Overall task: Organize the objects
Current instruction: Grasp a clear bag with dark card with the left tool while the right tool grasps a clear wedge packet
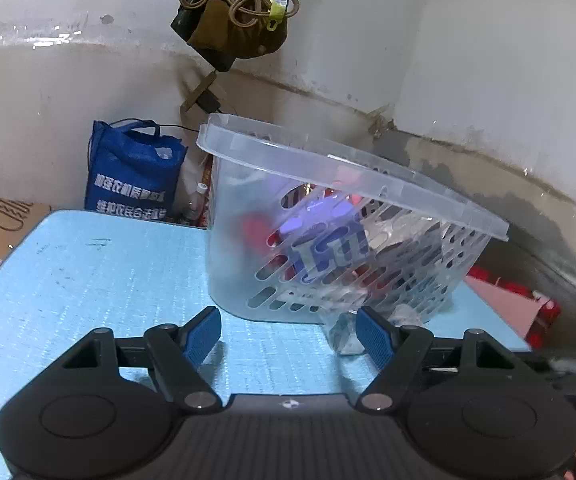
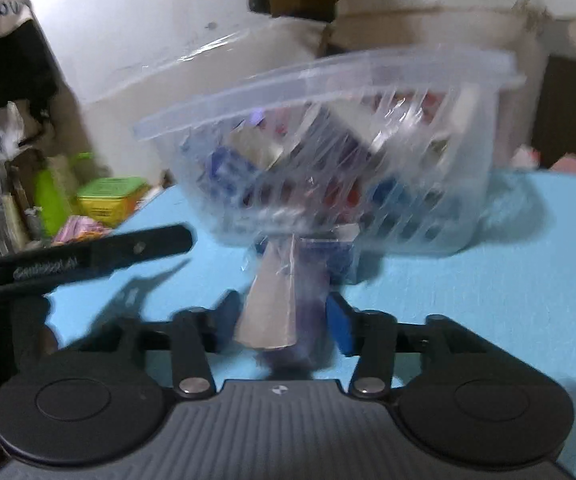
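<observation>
A clear plastic basket (image 1: 328, 168) with slotted walls stands tilted on the light blue table (image 1: 87, 280); it holds several red, blue and white packets. My left gripper (image 1: 288, 334) is open and empty just in front of the basket. In the blurred right wrist view, my right gripper (image 2: 283, 320) has its fingers around a clear-wrapped silver and purple packet (image 2: 275, 304), in front of the basket (image 2: 468, 80). The same packet shows by my left gripper's right finger (image 1: 344, 332). Part of the left gripper (image 2: 87, 256) shows at the left of the right wrist view.
A blue tote bag (image 1: 131, 172) and a cardboard box (image 1: 3, 224) sit behind the table's far left edge. Red and pink items (image 1: 520, 304) lie off the right edge. Cords and cloth (image 1: 231, 12) hang on the wall. Green containers (image 2: 107, 196) stand left of the table.
</observation>
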`<state>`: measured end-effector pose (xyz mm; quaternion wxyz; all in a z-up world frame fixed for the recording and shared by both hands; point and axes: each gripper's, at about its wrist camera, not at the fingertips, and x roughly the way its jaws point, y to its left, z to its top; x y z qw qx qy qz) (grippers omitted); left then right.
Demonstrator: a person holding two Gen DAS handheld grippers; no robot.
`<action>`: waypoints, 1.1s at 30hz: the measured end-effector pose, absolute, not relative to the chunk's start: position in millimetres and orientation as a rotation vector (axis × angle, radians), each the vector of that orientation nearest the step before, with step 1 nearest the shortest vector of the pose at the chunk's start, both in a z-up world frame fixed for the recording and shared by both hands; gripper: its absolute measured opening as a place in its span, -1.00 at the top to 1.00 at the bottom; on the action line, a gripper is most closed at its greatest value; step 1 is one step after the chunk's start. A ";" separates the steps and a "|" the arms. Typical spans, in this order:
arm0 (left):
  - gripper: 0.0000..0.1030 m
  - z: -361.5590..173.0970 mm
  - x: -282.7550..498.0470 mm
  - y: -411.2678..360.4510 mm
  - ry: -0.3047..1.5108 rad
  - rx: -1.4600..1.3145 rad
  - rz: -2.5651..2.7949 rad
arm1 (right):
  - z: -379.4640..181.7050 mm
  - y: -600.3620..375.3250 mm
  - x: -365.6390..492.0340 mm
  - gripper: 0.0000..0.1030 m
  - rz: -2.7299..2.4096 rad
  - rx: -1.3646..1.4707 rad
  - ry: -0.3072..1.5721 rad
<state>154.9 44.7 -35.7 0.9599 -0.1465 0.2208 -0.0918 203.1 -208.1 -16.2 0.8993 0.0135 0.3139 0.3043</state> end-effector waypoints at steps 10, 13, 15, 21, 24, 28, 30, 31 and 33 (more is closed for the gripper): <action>-0.51 -37.8 180.5 -13.4 0.553 -0.226 -0.255 | -11.3 -274.4 191.4 0.30 0.467 0.152 0.510; -0.51 -37.3 191.5 -38.2 0.576 -0.145 -0.243 | -13.1 -287.4 189.7 0.30 0.440 0.187 0.506; -0.51 -36.9 195.9 -47.6 0.581 -0.121 -0.244 | -13.6 -286.3 186.5 0.30 0.443 0.181 0.500; -0.14 -36.2 201.0 -61.4 0.592 -0.071 -0.264 | -14.1 -284.1 182.1 0.30 0.443 0.175 0.485; 0.03 -35.4 198.5 -59.9 0.587 -0.077 -0.289 | -13.1 -281.7 184.3 0.29 0.441 0.167 0.477; 0.19 -30.8 176.9 -65.4 0.528 -0.020 -0.292 | -13.0 -282.4 184.5 0.29 0.444 0.165 0.478; 0.21 -29.0 163.0 -60.6 0.500 -0.005 -0.288 | -12.8 -282.1 184.7 0.29 0.445 0.162 0.479; 0.21 -28.6 157.9 -54.5 0.495 -0.011 -0.289 | -12.6 -281.8 184.5 0.29 0.445 0.159 0.479; 0.21 -28.0 150.0 -38.2 0.486 -0.026 -0.279 | -12.2 -281.4 182.7 0.29 0.440 0.152 0.470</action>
